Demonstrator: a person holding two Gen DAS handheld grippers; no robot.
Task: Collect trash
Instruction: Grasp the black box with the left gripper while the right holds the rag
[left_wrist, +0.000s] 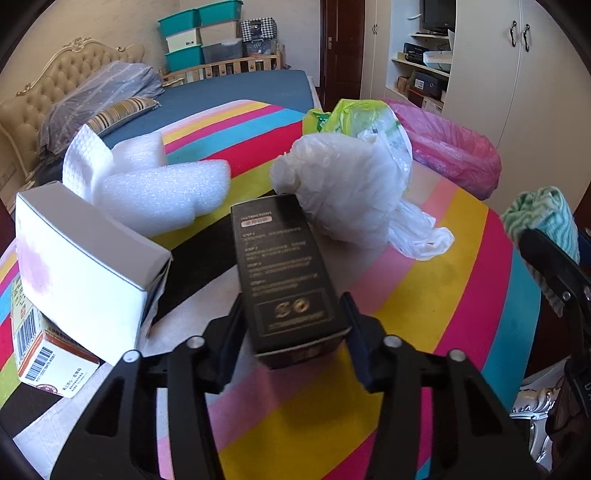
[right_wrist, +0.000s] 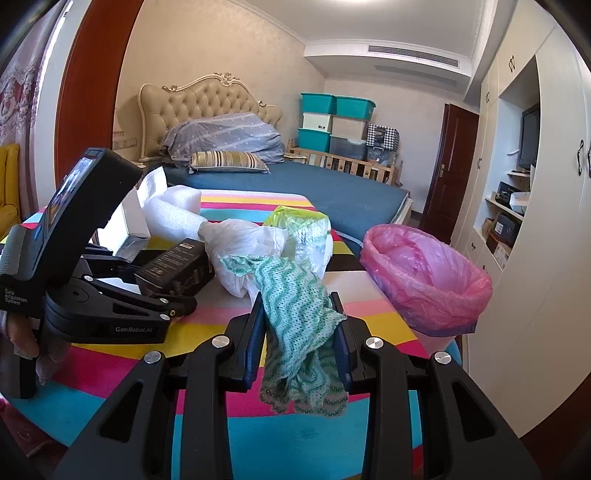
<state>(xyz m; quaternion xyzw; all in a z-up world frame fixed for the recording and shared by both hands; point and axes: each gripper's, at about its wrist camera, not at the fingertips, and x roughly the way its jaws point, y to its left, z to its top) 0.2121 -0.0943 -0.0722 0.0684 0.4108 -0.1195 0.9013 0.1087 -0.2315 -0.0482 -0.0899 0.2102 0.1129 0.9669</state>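
1. Our left gripper (left_wrist: 295, 314) clamps the black box (left_wrist: 284, 266); only the left view shows the white carton (left_wrist: 85, 266) at nine o'clock.
2. Our right gripper (right_wrist: 299, 332) pinches the green cloth (right_wrist: 295, 306); its view shows the pink-lined bin's (right_wrist: 424, 273) open mouth at two o'clock, bare striped table (right_wrist: 122, 354) before us.

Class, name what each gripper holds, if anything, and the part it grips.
The left gripper holds the black box by its long sides, near the close end. The right gripper holds the green cloth around its bunched middle.
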